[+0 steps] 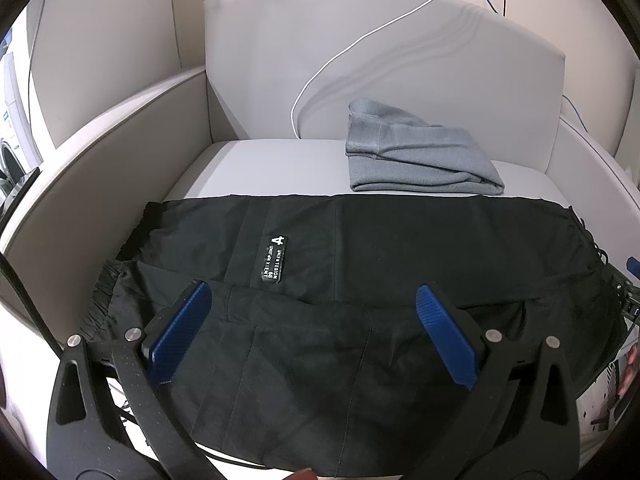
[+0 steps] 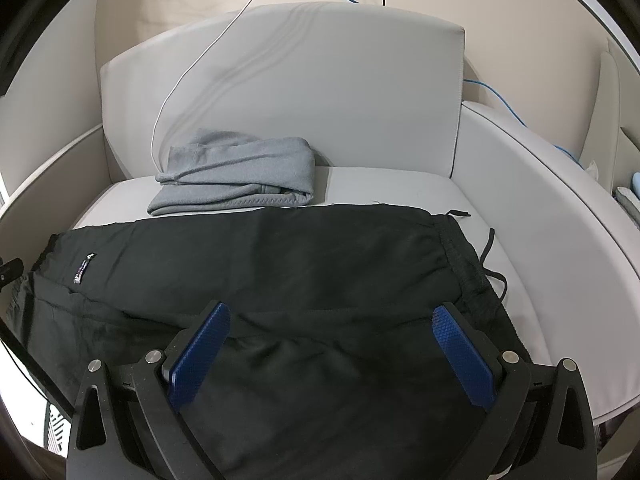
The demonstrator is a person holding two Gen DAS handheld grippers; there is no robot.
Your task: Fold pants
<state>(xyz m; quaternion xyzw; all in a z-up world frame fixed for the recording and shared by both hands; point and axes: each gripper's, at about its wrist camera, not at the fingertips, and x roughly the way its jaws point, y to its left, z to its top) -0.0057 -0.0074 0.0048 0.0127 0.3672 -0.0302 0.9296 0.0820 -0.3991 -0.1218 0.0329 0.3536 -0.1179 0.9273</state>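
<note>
Black pants (image 1: pixel 360 248) lie spread across the front of a grey armchair seat (image 1: pixel 260 164), with a white-lettered label (image 1: pixel 274 258) facing up. In the right wrist view the same black pants (image 2: pixel 300 264) show their elastic waistband and drawstring (image 2: pixel 486 252) at the right end. My left gripper (image 1: pixel 312 296) hovers open over the near edge of the fabric, blue pads wide apart. My right gripper (image 2: pixel 330 312) is open too, above the near fold close to the waistband. Neither holds any cloth.
A folded grey garment (image 1: pixel 416 156) rests at the back of the seat (image 2: pixel 400 188), shown also as the grey garment (image 2: pixel 240 176). A white cable (image 1: pixel 360 40) hangs down the backrest. Padded armrests (image 2: pixel 540 184) wall both sides. Blue cables (image 2: pixel 500 96) run behind.
</note>
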